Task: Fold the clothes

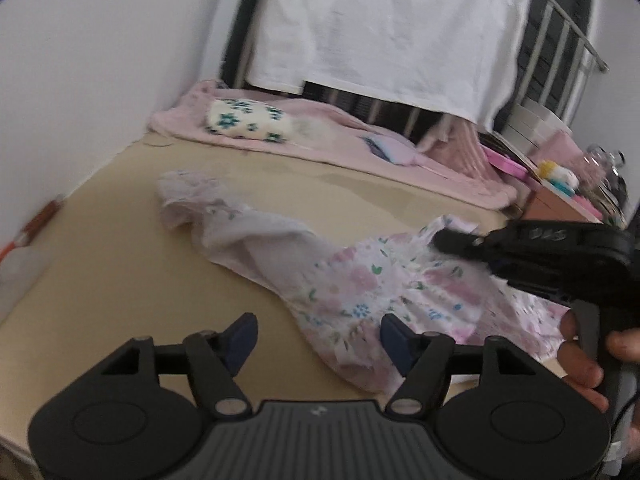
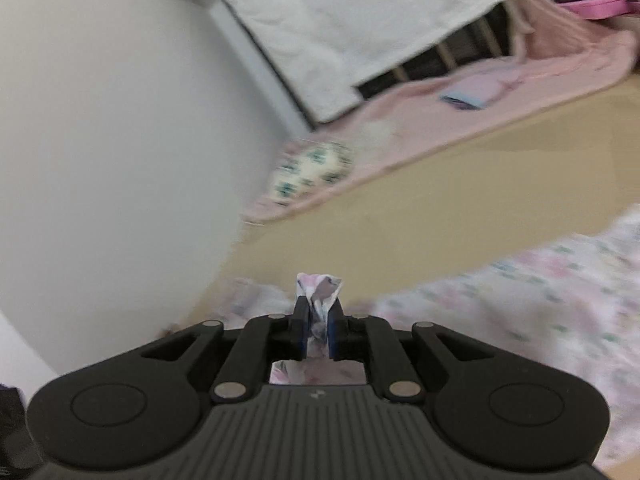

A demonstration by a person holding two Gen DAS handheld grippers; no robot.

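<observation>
the left gripper (image 1: 318,338) hangs with jaws apart, gripping nothing; the right gripper (image 2: 319,322) is pinched tight on cloth, held by a hand (image 1: 588,354).

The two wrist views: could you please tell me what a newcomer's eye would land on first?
First the floral garment, sprawled crumpled across the tan bed surface in the middle of the left wrist view. Next the right tongs, shut on a pinched bit of that same fabric at the bottom centre of their own view, while the left tongs stand open just above the garment's near edge. Behind, a white towel hangs over the railing.
</observation>
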